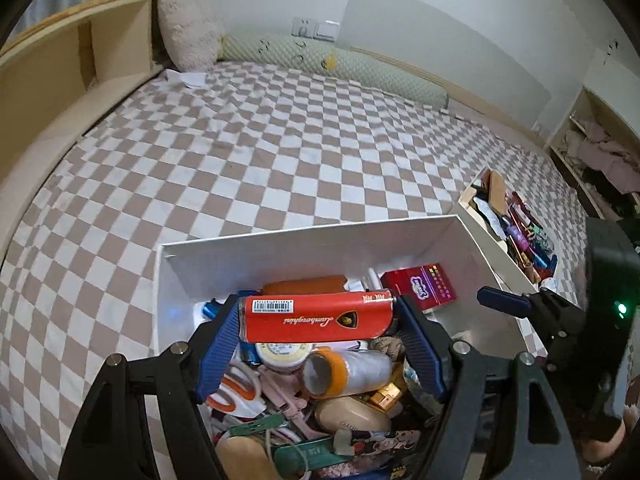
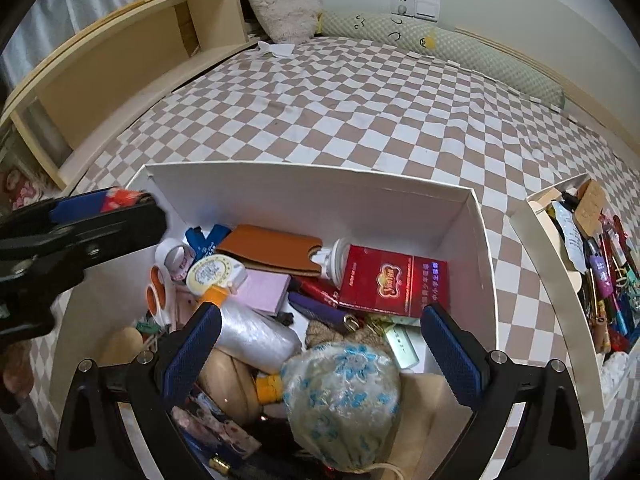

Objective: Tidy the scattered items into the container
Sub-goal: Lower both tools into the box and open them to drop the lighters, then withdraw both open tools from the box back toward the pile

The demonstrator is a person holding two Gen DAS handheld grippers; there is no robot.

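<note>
Red box (image 1: 318, 318) clamped in left gripper (image 1: 318, 322), right gripper (image 2: 320, 346) wide over half-buried clutter in white container (image 2: 304, 196)

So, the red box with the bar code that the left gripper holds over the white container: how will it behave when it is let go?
The red box looks stiff: its edges stay straight between the left gripper's pads. It is probably light, a thin carton. Its rounded long edges could let it slide or tip off the clutter already piled in the white container, so it may not land flat.
</note>
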